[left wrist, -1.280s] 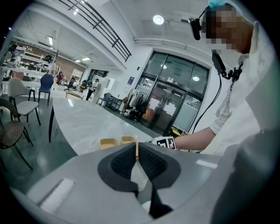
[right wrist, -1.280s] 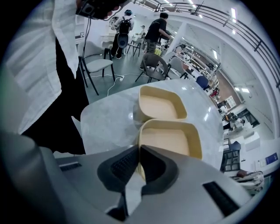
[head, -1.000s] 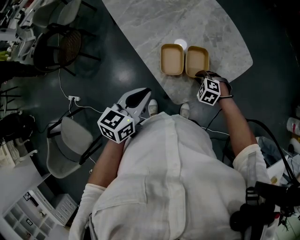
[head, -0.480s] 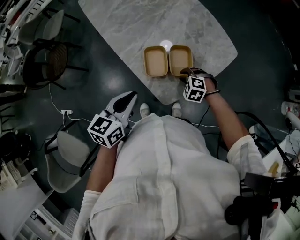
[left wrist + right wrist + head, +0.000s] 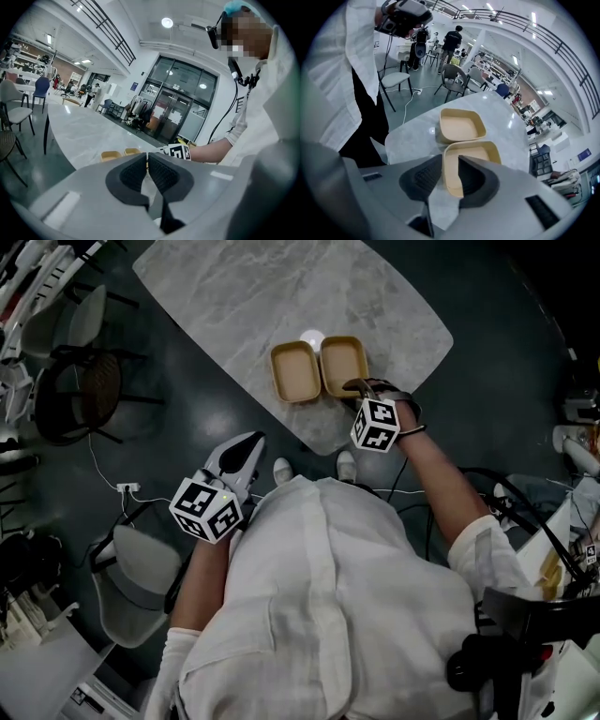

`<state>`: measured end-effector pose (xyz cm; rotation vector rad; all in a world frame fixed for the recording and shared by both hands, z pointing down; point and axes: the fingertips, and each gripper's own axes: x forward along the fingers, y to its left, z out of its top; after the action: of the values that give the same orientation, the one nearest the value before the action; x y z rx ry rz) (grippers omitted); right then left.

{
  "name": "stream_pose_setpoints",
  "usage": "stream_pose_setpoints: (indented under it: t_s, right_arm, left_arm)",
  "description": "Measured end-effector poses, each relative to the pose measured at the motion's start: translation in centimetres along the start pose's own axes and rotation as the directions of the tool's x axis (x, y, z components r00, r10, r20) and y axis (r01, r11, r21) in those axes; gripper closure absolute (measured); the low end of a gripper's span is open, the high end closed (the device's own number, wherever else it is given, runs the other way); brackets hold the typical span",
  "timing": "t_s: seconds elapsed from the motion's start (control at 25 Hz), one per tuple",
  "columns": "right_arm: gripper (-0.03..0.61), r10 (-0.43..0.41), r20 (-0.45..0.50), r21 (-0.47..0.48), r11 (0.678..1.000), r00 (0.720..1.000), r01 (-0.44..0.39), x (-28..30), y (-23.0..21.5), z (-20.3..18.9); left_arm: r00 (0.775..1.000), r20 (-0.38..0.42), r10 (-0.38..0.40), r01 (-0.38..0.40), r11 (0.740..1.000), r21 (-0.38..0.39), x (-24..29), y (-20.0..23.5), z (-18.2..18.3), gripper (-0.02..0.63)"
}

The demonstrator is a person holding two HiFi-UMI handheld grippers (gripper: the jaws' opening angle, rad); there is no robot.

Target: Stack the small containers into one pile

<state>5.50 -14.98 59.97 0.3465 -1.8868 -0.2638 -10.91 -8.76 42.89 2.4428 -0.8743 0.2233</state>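
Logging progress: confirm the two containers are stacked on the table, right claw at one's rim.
Not stacked: the right gripper view shows the far container beside the near container on the table, right claw at the near rim.

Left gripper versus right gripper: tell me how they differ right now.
Jaws: the left gripper has them together, nothing between; the right gripper has them apart, astride the near wall of a tan container. Place: the left gripper hangs off the table, above the floor; the right gripper is at the table's near edge. Both carry a marker cube.
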Motion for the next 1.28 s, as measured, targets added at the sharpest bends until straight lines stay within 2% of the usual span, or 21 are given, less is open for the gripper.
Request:
stream_pose_setpoints:
  t_s: [0.32,0.84,1.28]
  right_arm:
    - [0.485,-0.079,0.023,0.065,0.995,0.997,0.078,-2.4,0.4,2.0]
    - [0.485,-0.028,0.025,-0.010,1.000,0.999,0.028,2.0,2.4,7.8]
    - [0.486,0.009,-0.050,-0.047,0.999,0.999,-0.011,5.9,2.7,8.9]
  left_arm:
    - [0.998,-0.017,-0.063,0.063,0.998,0.012,-1.5,-0.1,-0.6,0.607]
    - [0.998,-0.030,-0.059,0.059,0.998,0.013,-4.1,2.2,-1.1,0.607]
    - [0.998,-0.034,-0.048,0.048,0.999,-0.002,-6.8,4.7,-1.9,0.607]
